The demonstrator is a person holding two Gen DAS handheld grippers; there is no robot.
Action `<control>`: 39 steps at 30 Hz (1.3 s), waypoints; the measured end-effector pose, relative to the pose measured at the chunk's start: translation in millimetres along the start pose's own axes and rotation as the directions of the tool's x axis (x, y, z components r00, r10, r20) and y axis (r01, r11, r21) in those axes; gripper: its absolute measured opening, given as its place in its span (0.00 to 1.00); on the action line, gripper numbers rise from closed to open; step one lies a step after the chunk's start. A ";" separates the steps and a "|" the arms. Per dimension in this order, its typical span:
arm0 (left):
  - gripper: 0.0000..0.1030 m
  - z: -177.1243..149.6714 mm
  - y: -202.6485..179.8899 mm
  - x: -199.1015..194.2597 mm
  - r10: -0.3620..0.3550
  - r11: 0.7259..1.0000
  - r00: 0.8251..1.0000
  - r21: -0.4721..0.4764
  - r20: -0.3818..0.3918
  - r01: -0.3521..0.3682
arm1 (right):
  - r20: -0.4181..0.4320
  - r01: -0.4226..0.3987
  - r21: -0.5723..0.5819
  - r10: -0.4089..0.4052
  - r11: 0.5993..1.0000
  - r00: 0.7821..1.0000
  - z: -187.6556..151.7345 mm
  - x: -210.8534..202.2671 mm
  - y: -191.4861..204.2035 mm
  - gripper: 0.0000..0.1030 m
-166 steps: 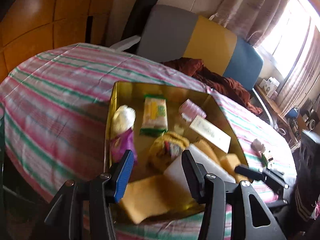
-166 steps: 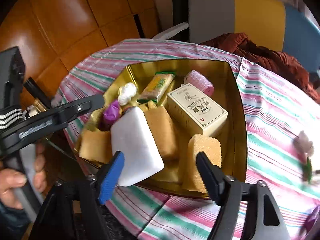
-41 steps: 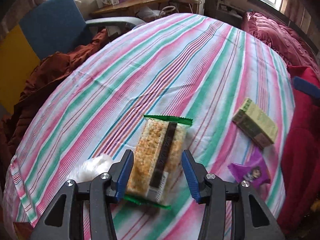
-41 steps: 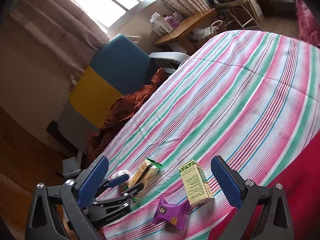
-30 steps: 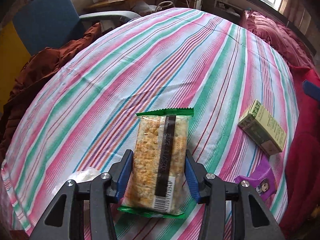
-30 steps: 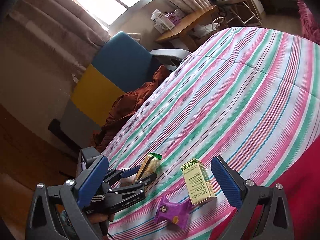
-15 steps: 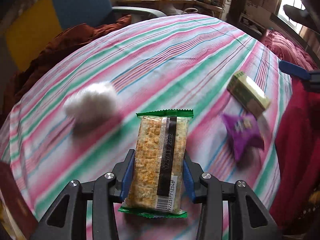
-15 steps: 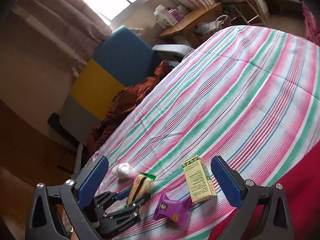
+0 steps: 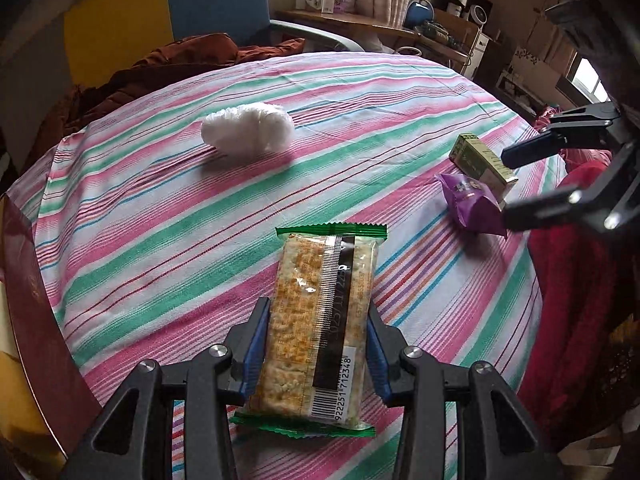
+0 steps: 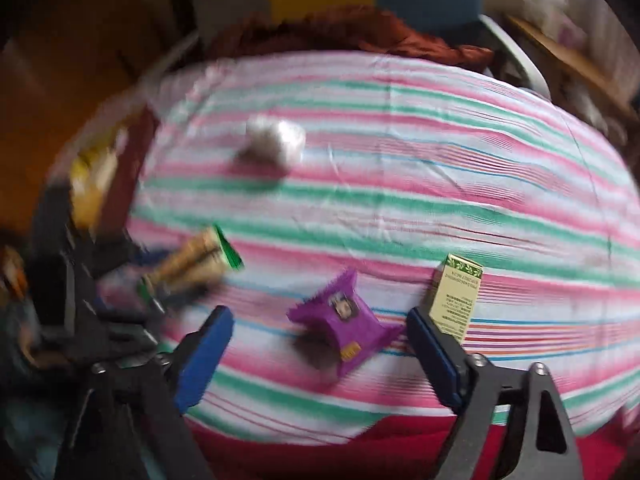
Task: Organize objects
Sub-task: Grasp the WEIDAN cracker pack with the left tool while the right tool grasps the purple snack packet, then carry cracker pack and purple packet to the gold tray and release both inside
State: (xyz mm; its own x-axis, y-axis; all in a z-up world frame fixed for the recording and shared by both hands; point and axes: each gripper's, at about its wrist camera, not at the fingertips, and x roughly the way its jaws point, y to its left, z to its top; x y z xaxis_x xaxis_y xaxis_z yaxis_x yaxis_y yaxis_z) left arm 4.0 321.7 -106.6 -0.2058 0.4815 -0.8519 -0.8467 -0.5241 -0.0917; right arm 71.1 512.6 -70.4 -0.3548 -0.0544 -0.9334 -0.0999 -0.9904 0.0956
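Note:
My left gripper (image 9: 316,332) is shut on a green-edged cracker packet (image 9: 320,320) and holds it above the striped tablecloth (image 9: 160,216). The packet also shows in the blurred right wrist view (image 10: 192,264), with the left gripper (image 10: 132,280) around it. My right gripper (image 10: 320,340) is open, low over a purple snack pouch (image 10: 344,320), with a green and cream box (image 10: 456,296) by its right finger. In the left wrist view the right gripper (image 9: 508,188) hovers by the purple pouch (image 9: 468,200) and the box (image 9: 480,160). A white wad (image 9: 248,128) lies further back.
The edge of the gold tin (image 9: 24,280) shows at the left. A chair with brown cloth (image 9: 180,52) stands behind the table. A red cloth (image 9: 568,260) hangs at the table's right edge. A cluttered desk (image 9: 400,28) is at the back.
The left gripper closed on the cracker packet, lifted it and swung left toward the tin. The right gripper dropped low over the purple pouch and turned to face it.

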 end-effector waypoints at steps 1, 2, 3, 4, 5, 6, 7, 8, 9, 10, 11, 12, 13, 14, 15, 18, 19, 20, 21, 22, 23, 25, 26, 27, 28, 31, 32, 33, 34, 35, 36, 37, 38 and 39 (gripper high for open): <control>0.43 -2.2 -0.4 -1.3 -0.003 1.000 1.000 -0.006 0.003 0.003 | -0.037 0.036 -0.055 -0.038 0.998 0.999 -0.1 6.8 3.0 0.71; 0.43 2.9 -1.2 4.3 -0.005 1.000 1.000 -0.010 0.004 0.005 | -0.069 0.064 -0.101 -0.071 0.993 0.995 -1.2 11.6 4.3 0.68; 0.43 2.7 -0.6 4.2 -0.007 1.000 1.000 -0.014 0.006 0.007 | -0.099 0.084 -0.132 -0.098 0.988 0.990 -2.2 16.7 4.6 0.68; 0.43 3.3 -0.6 5.6 -0.008 1.000 1.000 -0.016 0.007 0.008 | -0.115 0.095 -0.150 -0.113 0.984 0.987 -1.3 20.0 4.7 0.68; 0.43 3.3 -0.6 6.1 -0.008 1.000 1.000 -0.018 0.009 0.008 | -0.126 0.099 -0.163 -0.121 0.982 0.985 0.6 23.1 4.5 0.69; 0.43 3.3 -0.8 6.1 -0.007 1.000 1.000 -0.017 0.010 0.007 | -0.141 0.098 -0.176 -0.124 0.979 0.982 2.6 26.9 4.3 0.69; 0.43 3.4 -1.4 6.7 -0.006 1.000 1.000 -0.017 0.010 0.007 | -0.153 0.100 -0.189 -0.130 0.977 0.980 5.1 30.5 4.5 0.69; 0.43 3.5 -1.8 7.0 -0.005 1.000 1.000 -0.017 0.012 0.005 | -0.164 0.105 -0.202 -0.140 0.974 0.976 7.3 35.3 5.1 0.69; 0.43 3.2 -2.1 6.9 -0.004 1.000 1.000 -0.016 0.014 0.005 | -0.181 0.107 -0.213 -0.147 0.971 0.972 9.6 41.3 4.2 0.69; 0.43 2.3 -1.7 6.9 -0.005 1.000 1.000 -0.014 0.017 0.005 | -0.191 0.109 -0.215 -0.151 0.971 0.970 12.9 45.4 4.3 0.69; 0.43 1.8 -1.8 6.6 -0.005 1.000 1.000 -0.013 0.019 0.006 | -0.200 0.114 -0.214 -0.157 0.970 0.967 14.7 50.4 2.4 0.68; 0.42 1.5 -1.7 6.5 -0.006 1.000 1.000 -0.012 0.021 0.007 | -0.209 0.113 -0.210 -0.157 0.971 0.965 15.7 55.5 0.3 0.65; 0.42 1.1 -1.3 5.7 -0.008 1.000 1.000 -0.013 0.022 0.008 | -0.215 0.111 -0.208 -0.156 0.972 0.964 15.7 59.3 -0.6 0.52; 0.42 1.0 -1.0 5.4 -0.009 1.000 1.000 -0.016 0.024 0.009 | -0.223 0.106 -0.206 -0.152 0.973 0.963 15.1 62.3 -0.8 0.34; 0.42 1.0 -0.6 5.1 -0.010 1.000 1.000 -0.021 0.027 0.010 | -0.224 0.098 -0.199 -0.142 0.975 0.964 15.0 62.0 -0.3 0.36; 0.42 0.1 1.9 3.7 -0.014 0.999 0.999 -0.038 0.032 0.015 | -0.154 0.067 -0.155 -0.092 0.986 0.984 17.0 45.1 2.1 0.36; 0.41 -0.1 2.7 2.0 -0.011 0.999 0.999 -0.045 0.030 0.013 | -0.127 0.066 -0.143 -0.084 0.988 0.988 17.2 38.7 3.6 0.36; 0.41 -0.8 3.3 -1.1 -0.009 0.999 1.000 -0.051 0.030 0.010 | -0.111 0.069 -0.135 -0.084 0.988 0.990 17.2 34.9 5.7 0.36; 0.41 -1.7 4.0 -3.9 -0.009 0.998 0.999 -0.057 0.033 0.011 | -0.092 0.069 -0.122 -0.080 0.990 0.993 17.1 30.4 7.7 0.36; 0.41 -3.4 5.2 -9.4 -0.007 0.998 0.999 -0.067 0.038 0.010 | -0.071 0.062 -0.104 -0.069 0.993 0.995 17.1 26.0 9.7 0.36; 0.41 -4.4 6.5 -13.9 -0.004 0.997 0.999 -0.073 0.042 0.007 | -0.057 0.053 -0.092 -0.058 0.994 0.997 17.5 22.8 12.6 0.36; 0.41 -6.0 9.1 -28.9 -0.004 0.997 0.997 -0.082 0.071 0.010 | -0.023 0.038 -0.065 -0.039 0.997 0.999 20.0 18.1 14.8 0.36; 0.41 -6.6 10.1 -36.6 -0.003 0.996 0.996 -0.085 0.087 0.010 | 0.000 0.029 -0.050 -0.029 0.998 1.000 21.2 14.3 14.1 0.36; 0.41 -6.9 11.4 -45.2 -0.001 0.996 0.995 -0.090 0.104 0.010 | 0.017 0.017 -0.041 -0.017 0.999 1.000 21.4 10.0 17.6 0.36; 0.41 -7.4 14.5 -55.1 0.004 0.995 0.992 -0.101 0.124 0.009 | 0.038 0.003 -0.033 -0.002 0.999 0.999 23.4 5.7 20.7 0.36; 0.41 -11.3 30.3 -85.1 0.024 0.989 0.983 -0.150 0.180 0.004 | 0.092 -0.021 -0.024 0.023 1.000 0.995 30.9 -4.8 46.8 0.36; 0.41 -13.2 36.1 -93.1 0.031 0.986 0.981 -0.166 0.194 0.001 | 0.111 -0.035 -0.019 0.037 0.999 0.993 32.1 -8.2 57.4 0.36; 0.41 -16.2 44.5 -103.3 0.046 0.982 0.977 -0.188 0.210 -0.006 | 0.124 -0.047 -0.015 0.048 0.999 0.991 35.0 -9.1 61.4 0.36; 0.41 -19.0 53.2 -112.2 0.062 0.977 0.973 -0.213 0.223 -0.013 | 0.134 -0.053 -0.011 0.054 0.999 0.990 38.9 -11.4 82.8 0.36; 0.41 -21.7 61.9 -120.0 0.073 0.971 0.970 -0.237 0.233 -0.017 | 0.147 -0.070 -0.009 0.070 0.998 0.987 41.8 -11.7 90.3 0.36; 0.41 -25.6 73.9 -130.5 0.089 0.962 0.965 -0.271 0.246 -0.019 | 0.157 -0.086 -0.009 0.087 0.996 0.984 43.9 -10.7 98.0 0.36; 0.41 -30.1 84.8 -138.7 0.107 0.954 0.961 -0.299 0.257 -0.026 | 0.167 -0.109 -0.012 0.110 0.994 0.980 46.2 -10.0 107.0 0.36; 0.41 -33.8 93.8 -146.2 0.126 0.946 0.956 -0.322 0.264 -0.036 | 0.172 -0.130 -0.017 0.131 0.991 0.976 48.9 -8.4 116.4 0.36; 0.41 -37.9 103.2 -153.4 0.147 0.937 0.952 -0.347 0.269 -0.046 | 0.176 -0.146 -0.025 0.148 0.989 0.973 51.4 -6.5 124.8 0.36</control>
State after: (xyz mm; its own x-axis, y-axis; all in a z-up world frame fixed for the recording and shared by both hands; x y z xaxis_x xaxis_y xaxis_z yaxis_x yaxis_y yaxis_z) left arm -33.2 167.1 -4.9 -0.4518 0.5703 -0.6860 -0.6131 -0.7571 -0.2256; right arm 13.1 395.9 -34.6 -0.5233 -0.1773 -0.8335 -0.0240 -0.9747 0.2224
